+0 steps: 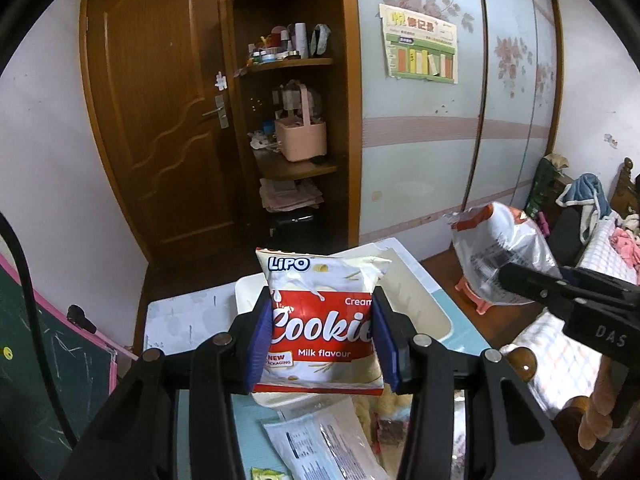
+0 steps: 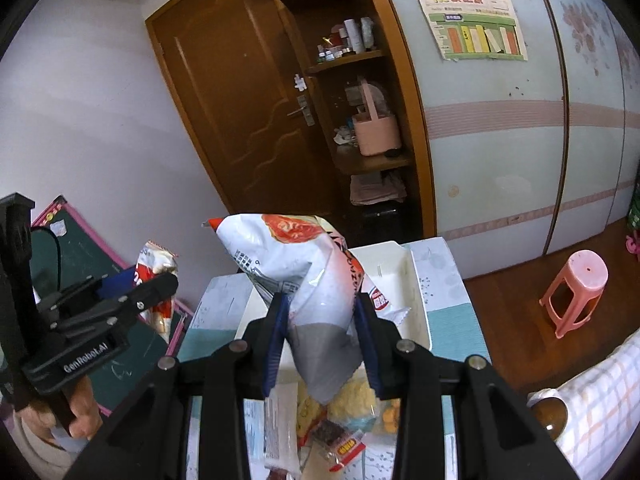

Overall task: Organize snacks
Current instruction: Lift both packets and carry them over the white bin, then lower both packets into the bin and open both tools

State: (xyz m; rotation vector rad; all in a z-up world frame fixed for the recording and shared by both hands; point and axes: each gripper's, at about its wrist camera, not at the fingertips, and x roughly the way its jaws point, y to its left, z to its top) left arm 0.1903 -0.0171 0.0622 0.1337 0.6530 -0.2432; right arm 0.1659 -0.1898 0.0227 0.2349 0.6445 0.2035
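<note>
My left gripper point(image 1: 320, 340) is shut on a red and white Lipo cookie bag point(image 1: 322, 320) and holds it upright above a white tray point(image 1: 416, 292) on the table. My right gripper point(image 2: 322, 344) is shut on a large white snack bag point(image 2: 304, 280) with an orange picture, held above the same white tray point(image 2: 416, 300). In the left wrist view the right gripper point(image 1: 516, 280) and its white bag point(image 1: 500, 256) show at the right. In the right wrist view the left gripper point(image 2: 160, 284) and the cookie bag point(image 2: 154, 268) show at the left.
Several loose snack packets point(image 2: 340, 420) lie on the table's near part point(image 1: 320, 440). A pink stool point(image 2: 576, 288) stands on the floor to the right. A bed with a checked cover point(image 1: 568, 360) is at the right. A green chalkboard point(image 1: 52, 360) leans at the left.
</note>
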